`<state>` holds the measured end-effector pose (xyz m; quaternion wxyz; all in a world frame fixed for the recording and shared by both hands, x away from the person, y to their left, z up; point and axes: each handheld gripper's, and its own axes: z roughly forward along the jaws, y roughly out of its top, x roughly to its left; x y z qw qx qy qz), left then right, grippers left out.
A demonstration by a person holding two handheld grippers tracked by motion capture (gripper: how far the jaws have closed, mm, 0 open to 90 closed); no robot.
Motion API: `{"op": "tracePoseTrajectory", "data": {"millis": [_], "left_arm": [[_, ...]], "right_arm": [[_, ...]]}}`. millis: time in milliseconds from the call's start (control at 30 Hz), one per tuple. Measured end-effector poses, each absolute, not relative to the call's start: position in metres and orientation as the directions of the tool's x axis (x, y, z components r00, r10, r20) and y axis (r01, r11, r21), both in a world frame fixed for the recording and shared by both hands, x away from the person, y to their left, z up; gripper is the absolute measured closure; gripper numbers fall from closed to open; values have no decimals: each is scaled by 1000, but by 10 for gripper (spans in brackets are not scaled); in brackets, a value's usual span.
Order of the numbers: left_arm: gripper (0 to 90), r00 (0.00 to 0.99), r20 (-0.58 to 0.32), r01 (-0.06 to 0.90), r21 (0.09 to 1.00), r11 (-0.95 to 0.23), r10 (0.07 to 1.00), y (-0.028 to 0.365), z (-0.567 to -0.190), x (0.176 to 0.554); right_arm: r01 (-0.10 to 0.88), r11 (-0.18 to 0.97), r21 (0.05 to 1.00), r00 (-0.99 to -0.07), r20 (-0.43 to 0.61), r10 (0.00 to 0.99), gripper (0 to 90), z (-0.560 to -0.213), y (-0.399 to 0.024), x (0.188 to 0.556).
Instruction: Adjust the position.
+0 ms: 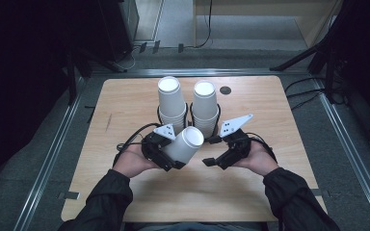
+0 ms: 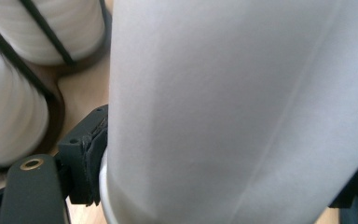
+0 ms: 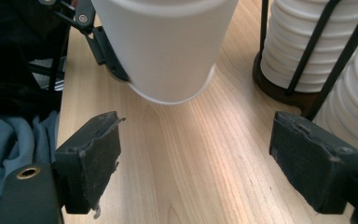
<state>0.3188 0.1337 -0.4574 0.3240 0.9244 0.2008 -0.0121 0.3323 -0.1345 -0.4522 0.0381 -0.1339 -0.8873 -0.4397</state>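
Your left gripper (image 1: 173, 156) clamps one white paper cup (image 1: 185, 143) by its side wall, lifted and tilted in front of the two cup stacks (image 1: 172, 103). Your right gripper (image 3: 205, 163) stands open over the table (image 1: 125, 96), holding nothing. The cup looks light and thin, so squeeze softly; grip low near the stiffer rim.

Black claws (image 1: 173, 156) with grey three-cornered plates, trailing cables; dark jacket sleeves (image 1: 108, 197).
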Motion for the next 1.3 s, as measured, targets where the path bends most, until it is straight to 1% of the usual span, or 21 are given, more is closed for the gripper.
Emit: {"op": "tracePoseTrajectory", "data": {"millis": [33, 167, 233, 267, 433, 733, 767, 867, 900, 1000, 1033, 1067, 1100, 1167, 1300], "left_arm": [[159, 919, -155, 383, 572, -725, 363, 133, -459, 320], [158, 922, -124, 373, 538, -756, 367, 129, -465, 319], [158, 922, -125, 375, 527, -763, 367, 127, -468, 320], [158, 922, -113, 374, 503, -779, 370, 125, -471, 322], [158, 924, -85, 370, 455, -810, 374, 120, -476, 326], [153, 937, -107, 346, 412, -843, 332, 104, -484, 326], [150, 937, -116, 348, 397, -849, 329, 101, -485, 325], [149, 939, -124, 343, 395, -852, 321, 97, -485, 323], [149, 946, -133, 326, 402, -856, 297, 94, -484, 321], [147, 949, -134, 316, 403, -859, 286, 90, -483, 319], [143, 950, -140, 312, 400, -862, 279, 89, -484, 318], [143, 951, -142, 310, 391, -867, 275, 87, -484, 318], [141, 952, -145, 306, 381, -872, 271, 86, -485, 318], [133, 954, -144, 300, 378, -876, 264, 86, -486, 316], [121, 962, -119, 273, 395, -877, 246, 88, -485, 315]], "right_arm": [[272, 582, 767, -961, 184, 206, 169, -453, -135, 333], [279, 604, 746, -959, 182, 218, 169, -457, -135, 333], [271, 611, 744, -961, 174, 214, 169, -459, -135, 334], [272, 614, 741, -961, 176, 213, 169, -460, -135, 334], [273, 619, 737, -961, 173, 217, 169, -461, -135, 335], [254, 616, 746, -966, 165, 199, 169, -460, -133, 336], [252, 616, 746, -967, 166, 194, 168, -459, -131, 335], [235, 618, 750, -972, 161, 174, 168, -458, -129, 333], [216, 624, 751, -976, 156, 151, 161, -458, -125, 331], [200, 635, 746, -980, 148, 135, 160, -459, -122, 330], [189, 642, 743, -982, 145, 123, 188, -459, -118, 329], [189, 642, 743, -982, 145, 123, 188, -459, -118, 329], [177, 648, 740, -984, 141, 109, 236, -458, -116, 328], [124, 663, 738, -992, 103, 71, 245, -457, -114, 324], [137, 662, 737, -990, 127, 63, 258, -457, -116, 325]]}}
